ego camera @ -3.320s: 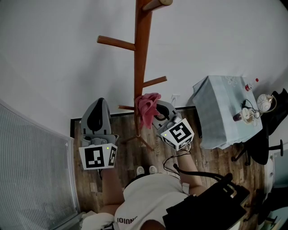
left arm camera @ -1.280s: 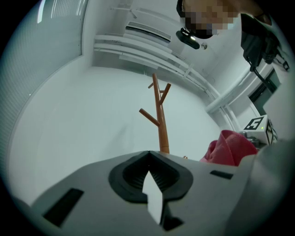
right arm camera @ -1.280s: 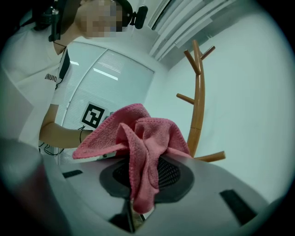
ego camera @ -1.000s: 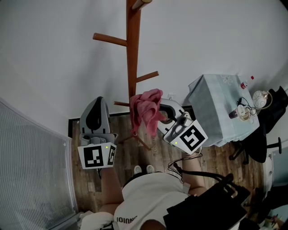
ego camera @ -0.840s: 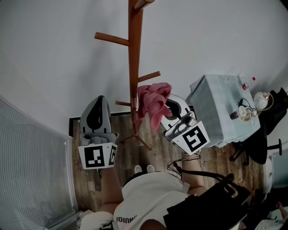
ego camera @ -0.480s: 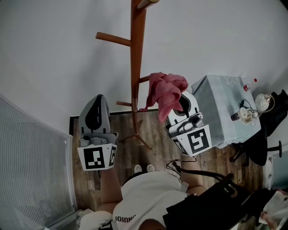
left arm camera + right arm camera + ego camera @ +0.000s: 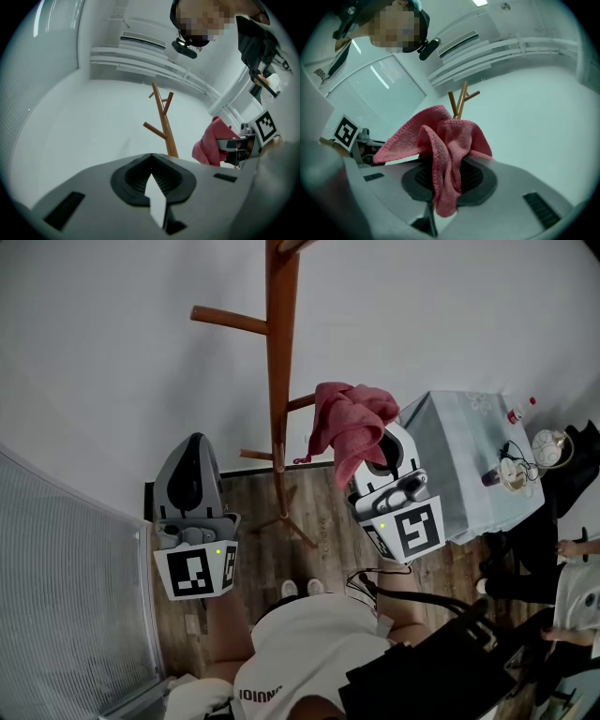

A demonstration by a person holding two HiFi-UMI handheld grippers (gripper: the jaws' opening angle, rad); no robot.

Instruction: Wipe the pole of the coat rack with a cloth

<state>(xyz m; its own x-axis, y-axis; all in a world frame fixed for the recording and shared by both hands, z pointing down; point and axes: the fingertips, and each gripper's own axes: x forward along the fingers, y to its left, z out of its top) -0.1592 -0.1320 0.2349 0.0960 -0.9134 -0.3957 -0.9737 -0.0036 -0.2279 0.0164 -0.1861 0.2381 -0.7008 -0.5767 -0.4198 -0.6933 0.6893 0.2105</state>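
- Pink terry cloth (image 7: 445, 140), soft and limp, hangs in loose folds from my right tool (image 7: 446, 183), whose jaws pinch one bunched part of it.
- In the head view the cloth is held up just to the right of the brown wooden pole of the coat rack (image 7: 277, 381), near a short peg. I cannot see it touching the pole.
- I judge the cloth light and floppy. The free folds would only drape and drag, so the wad close to the jaws is the part that can press.
- The pole looks stiff and smooth, but the rack is slim. A hard sideways push might rock it, so I would wipe with light pressure.
- My left tool (image 7: 152, 187) is pressed together on nothing and held low, well apart from the pole.
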